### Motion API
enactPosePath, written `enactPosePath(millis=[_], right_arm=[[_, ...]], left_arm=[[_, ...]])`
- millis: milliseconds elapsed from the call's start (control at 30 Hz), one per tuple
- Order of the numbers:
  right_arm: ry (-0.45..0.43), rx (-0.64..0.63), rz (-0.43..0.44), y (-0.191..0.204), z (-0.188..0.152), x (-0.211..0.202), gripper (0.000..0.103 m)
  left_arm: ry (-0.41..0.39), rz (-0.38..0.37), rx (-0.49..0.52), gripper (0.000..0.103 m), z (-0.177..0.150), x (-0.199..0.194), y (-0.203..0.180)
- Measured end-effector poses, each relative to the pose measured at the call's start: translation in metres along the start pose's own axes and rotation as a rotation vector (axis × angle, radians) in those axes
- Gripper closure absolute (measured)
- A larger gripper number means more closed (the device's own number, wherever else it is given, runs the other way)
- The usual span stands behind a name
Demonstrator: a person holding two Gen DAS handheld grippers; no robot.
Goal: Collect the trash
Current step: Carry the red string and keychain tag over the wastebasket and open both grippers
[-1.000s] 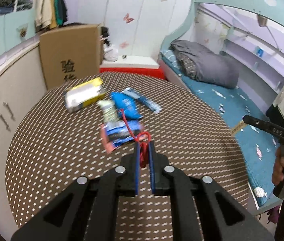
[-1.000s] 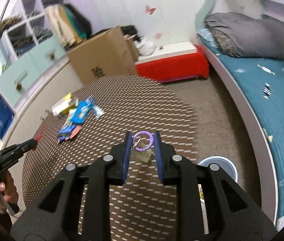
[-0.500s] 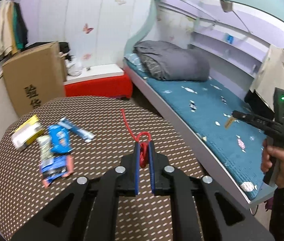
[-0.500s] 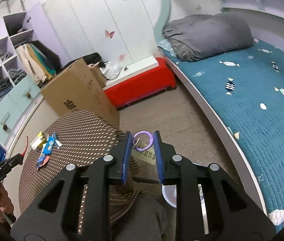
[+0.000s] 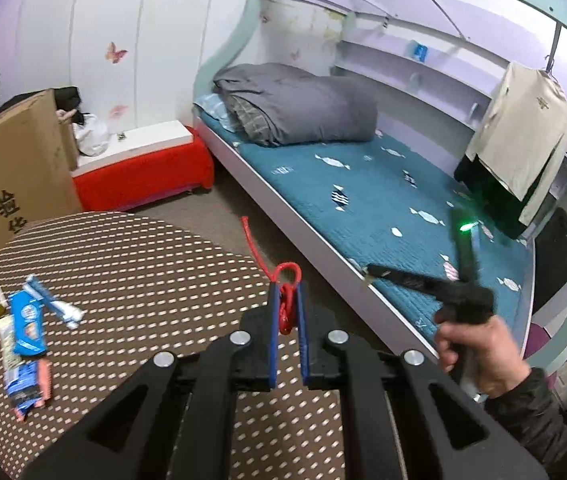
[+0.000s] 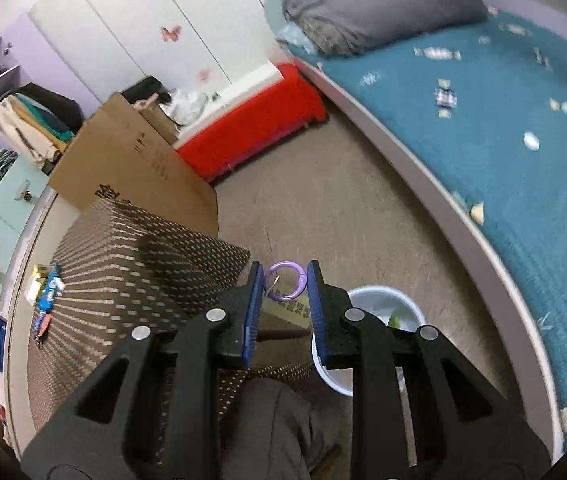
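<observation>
Several snack wrappers [image 5: 23,324] lie at the left of the round brown dotted table [image 5: 143,272]; they also show small in the right wrist view [image 6: 45,292]. My left gripper [image 5: 287,300] is shut on a red string [image 5: 285,292], held above the table's right edge. My right gripper [image 6: 285,280] is shut on a purple ring with a tan tag [image 6: 285,282], held off the table above a pale blue bin [image 6: 383,308] on the floor. The right gripper also shows in the left wrist view [image 5: 423,284].
A bed with a teal cover [image 5: 383,200] runs along the right. A red bench [image 5: 143,176] and a cardboard box [image 5: 11,168] stand behind the table. Brown carpet [image 6: 343,208] lies between table and bed. My knee [image 6: 275,420] is below the right gripper.
Both grippers swung right, away from the wrappers. The right gripper tilted down off the table until the bin came beneath it. Both stay shut on their items.
</observation>
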State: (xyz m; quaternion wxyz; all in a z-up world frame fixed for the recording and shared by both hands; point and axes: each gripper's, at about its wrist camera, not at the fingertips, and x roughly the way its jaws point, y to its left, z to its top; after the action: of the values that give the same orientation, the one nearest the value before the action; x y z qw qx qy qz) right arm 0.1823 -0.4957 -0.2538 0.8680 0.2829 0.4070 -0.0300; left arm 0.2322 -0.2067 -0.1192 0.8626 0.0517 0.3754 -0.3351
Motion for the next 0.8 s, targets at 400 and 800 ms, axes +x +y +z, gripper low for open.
enactPosePath(millis=[400, 800], right_arm=[[0.037, 0.158, 0.004, -0.054, -0.012, 0.013, 0.022], [-0.073, 0.18, -0.01, -0.065, -0.002, -0.048, 0.016]], left_arm=[[0.103, -0.072, 0.035, 0.095, 0.015, 0.075, -0.037], [0.251, -0.126, 0.088, 0.095, 0.019, 0.163, -0.075]])
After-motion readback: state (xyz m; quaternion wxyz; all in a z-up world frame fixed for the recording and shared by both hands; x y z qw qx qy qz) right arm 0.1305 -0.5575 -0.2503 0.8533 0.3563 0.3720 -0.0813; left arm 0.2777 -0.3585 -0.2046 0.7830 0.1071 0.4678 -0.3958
